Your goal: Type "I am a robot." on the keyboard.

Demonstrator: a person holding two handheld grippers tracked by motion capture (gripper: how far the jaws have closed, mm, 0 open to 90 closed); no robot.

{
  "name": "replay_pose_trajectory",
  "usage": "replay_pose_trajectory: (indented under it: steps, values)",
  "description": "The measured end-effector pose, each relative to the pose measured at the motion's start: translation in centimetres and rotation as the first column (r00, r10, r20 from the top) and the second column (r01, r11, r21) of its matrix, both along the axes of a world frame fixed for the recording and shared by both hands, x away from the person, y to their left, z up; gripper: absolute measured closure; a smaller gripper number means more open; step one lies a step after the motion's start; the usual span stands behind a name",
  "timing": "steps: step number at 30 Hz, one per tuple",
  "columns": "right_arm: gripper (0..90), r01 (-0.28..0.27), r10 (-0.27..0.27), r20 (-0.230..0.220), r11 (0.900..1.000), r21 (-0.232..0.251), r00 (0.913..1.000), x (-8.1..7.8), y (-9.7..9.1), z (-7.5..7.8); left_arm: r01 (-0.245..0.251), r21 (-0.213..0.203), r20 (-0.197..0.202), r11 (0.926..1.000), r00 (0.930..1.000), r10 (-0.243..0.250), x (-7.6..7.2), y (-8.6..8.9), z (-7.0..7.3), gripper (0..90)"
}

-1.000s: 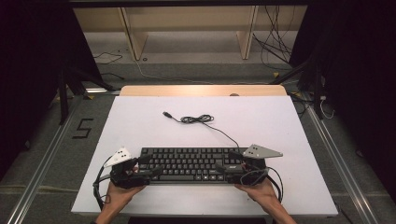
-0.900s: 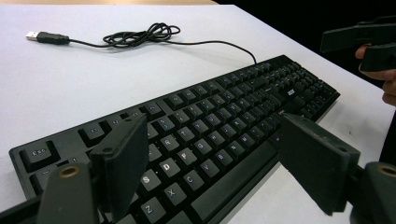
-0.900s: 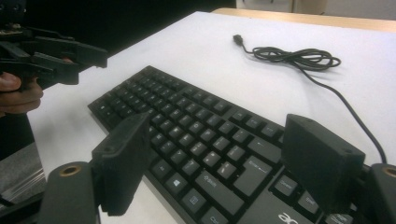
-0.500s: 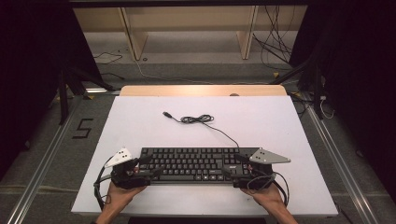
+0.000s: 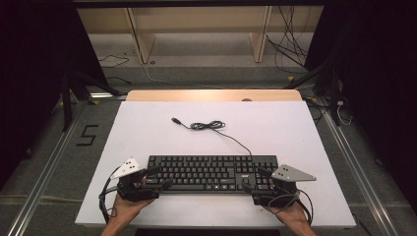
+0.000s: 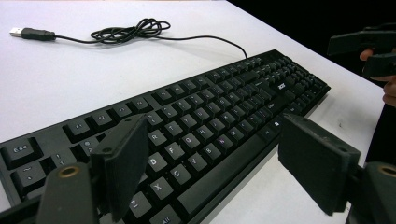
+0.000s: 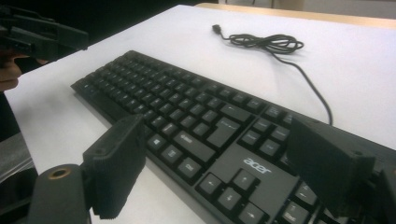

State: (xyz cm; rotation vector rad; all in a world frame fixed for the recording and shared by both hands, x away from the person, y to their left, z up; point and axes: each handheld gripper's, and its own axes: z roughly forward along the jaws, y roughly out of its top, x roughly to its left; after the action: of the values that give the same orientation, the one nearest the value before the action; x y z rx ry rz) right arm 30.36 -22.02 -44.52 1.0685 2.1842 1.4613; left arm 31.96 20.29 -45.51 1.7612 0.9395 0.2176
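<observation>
Black keyboard [image 5: 212,173] lies flat at near-middle of white table [image 5: 147,128], its cable [image 5: 209,126] coiled beyond. Left gripper [image 5: 156,178] at keyboard's left end, jaws spread astride corner. Right gripper [image 5: 252,179] at right end, jaws just opened wide, keyboard end between, pads not pressing.

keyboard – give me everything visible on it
The keyboard is black, full-size, looks like plastic, with an "acer" mark above the arrow keys. It lies flat, keys up, near the front edge of the white table, long side across. A thin black cable runs from its back edge to a loose coil and a USB plug, unplugged, on the table. The left gripper and right gripper, jaws open, straddle its two ends; contact can't be told.
</observation>
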Motion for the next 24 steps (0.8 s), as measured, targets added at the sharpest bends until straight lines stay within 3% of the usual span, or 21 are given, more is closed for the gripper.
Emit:
replay_pose_trajectory:
  steps: [24]
  values:
    - [20.3,0.014,-0.014,0.005,0.9998,0.014,0.9999,0.05,-0.36,0.11,-0.006,0.003,0.005,1.0000,1.0000,0.006,0.14,0.23,-0.05,23.8]
